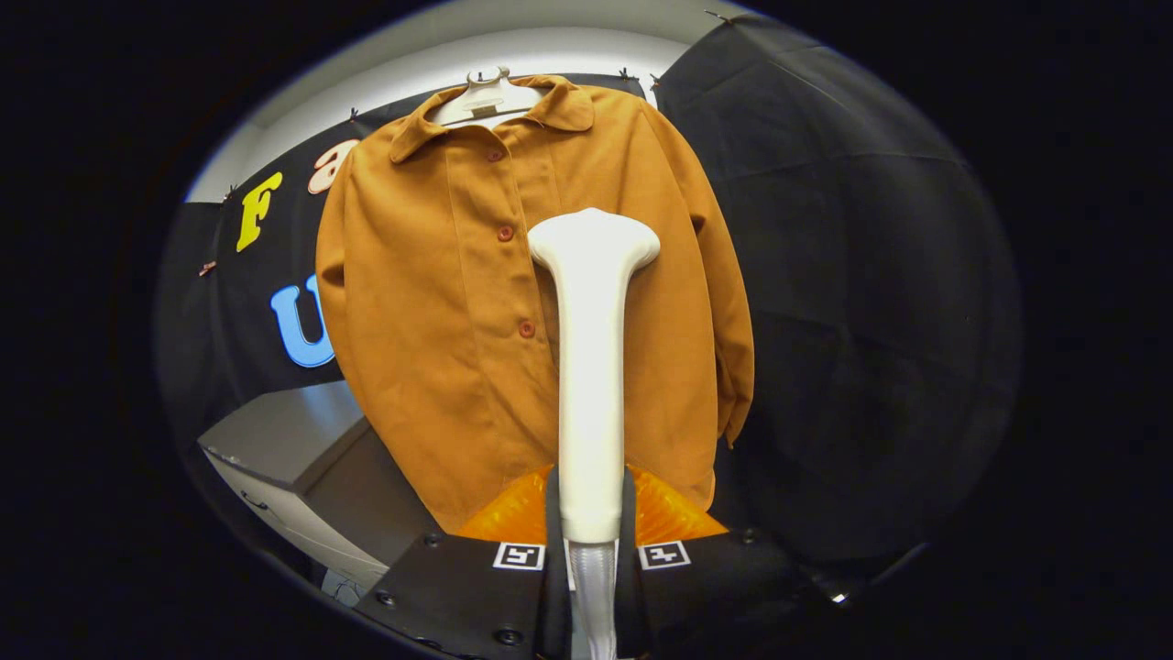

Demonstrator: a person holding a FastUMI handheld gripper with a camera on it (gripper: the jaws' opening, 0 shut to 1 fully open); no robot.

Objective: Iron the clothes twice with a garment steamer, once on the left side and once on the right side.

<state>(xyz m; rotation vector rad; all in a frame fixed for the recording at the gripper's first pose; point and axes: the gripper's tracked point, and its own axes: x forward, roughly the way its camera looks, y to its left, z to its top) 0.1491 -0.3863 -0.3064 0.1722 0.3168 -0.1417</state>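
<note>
One garment: a rust-orange button-front shirt (440, 302) hangs on a white plastic hanger (486, 96) against the black cloth wall, directly ahead of the fingers.
At nine o'clock of the shirt's hem: a pale grey cabinet (293, 440) with a flat top, standing low and apart from the fabric.
At the shirt's centre: three red buttons (505, 233) run down the placket, just to nine o'clock of the steamer head.
At the middle: a white plastic handheld garment steamer (591, 367) stands upright, its wide head at twelve o'clock, lying over the shirt's chest at three o'clock of the placket; whether it touches the cloth I cannot tell.
Gripper (591, 513): both fingers are clamped on the steamer's handle, one at each side of its lower end.
At three o'clock: the shirt's sleeve (724, 302) hangs down loose beside the black cloth.
Step in hand, as I judge: a pass over one half of the shirt front.
How to do it well: keep the head flat and close to the fabric, draw it straight toward six o'clock at an even pace, stay clear of the buttons, and hold the handle firmly so the head does not twist.
</note>
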